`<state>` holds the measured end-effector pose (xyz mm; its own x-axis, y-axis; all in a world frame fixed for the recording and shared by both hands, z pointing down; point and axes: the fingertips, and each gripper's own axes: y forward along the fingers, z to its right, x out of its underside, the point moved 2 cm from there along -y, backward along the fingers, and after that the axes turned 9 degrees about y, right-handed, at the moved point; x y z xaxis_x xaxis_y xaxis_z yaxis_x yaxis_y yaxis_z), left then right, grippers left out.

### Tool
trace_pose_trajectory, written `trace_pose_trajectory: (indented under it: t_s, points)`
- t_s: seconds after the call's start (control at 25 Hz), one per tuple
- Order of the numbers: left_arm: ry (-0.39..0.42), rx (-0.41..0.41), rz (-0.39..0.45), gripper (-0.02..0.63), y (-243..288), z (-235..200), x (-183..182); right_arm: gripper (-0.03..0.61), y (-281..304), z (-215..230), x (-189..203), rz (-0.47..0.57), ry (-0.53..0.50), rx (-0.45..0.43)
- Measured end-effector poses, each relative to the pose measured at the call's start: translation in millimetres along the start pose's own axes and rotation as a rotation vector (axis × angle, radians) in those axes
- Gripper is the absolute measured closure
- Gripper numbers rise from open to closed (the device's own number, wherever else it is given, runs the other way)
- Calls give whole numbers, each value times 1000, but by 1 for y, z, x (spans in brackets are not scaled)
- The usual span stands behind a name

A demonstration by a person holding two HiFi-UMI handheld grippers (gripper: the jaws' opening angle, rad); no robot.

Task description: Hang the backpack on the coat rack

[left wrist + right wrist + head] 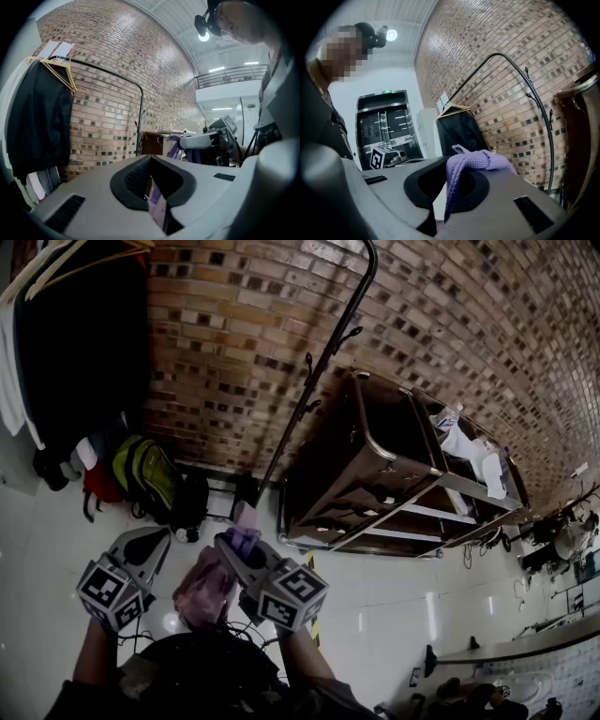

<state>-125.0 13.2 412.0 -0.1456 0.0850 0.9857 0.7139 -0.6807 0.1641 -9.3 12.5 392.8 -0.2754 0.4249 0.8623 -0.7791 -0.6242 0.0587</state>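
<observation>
Pinching woven lilac straps (474, 161), left tongs (153, 190) and right tongs (443, 199) hold the backpack (206, 589).

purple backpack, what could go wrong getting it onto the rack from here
The right gripper pinches only the purple knitted strap, bunched over one jaw; it could slip out.
The left gripper holds just a thin lilac strip of the pinkish-purple backpack, so the bag may swing.
The hooks on the black metal coat rack are small, easy to miss.
</observation>
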Motion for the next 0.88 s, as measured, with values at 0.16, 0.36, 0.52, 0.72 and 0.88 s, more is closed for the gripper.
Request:
trace_pose_trajectory:
  t_s: [0.16,0.36,0.52,0.72,0.88]
  points:
    - [-3,-13,-34,575,51,-6,-13,561,6,46,-32,-24,-54,-20]
    - [9,-61,-11,575,104,-24,-23,561,14,95,-63,-64,-144,-29]
    - [8,-70,22,575,135,-31,-33,561,15,131,-92,-72,-178,-17]
    - [27,-57,23,575,174,-44,-43,561,26,173,-120,-94,-188,6]
    - [51,-29,15,575,205,-66,-38,561,41,201,-135,-102,-166,18]
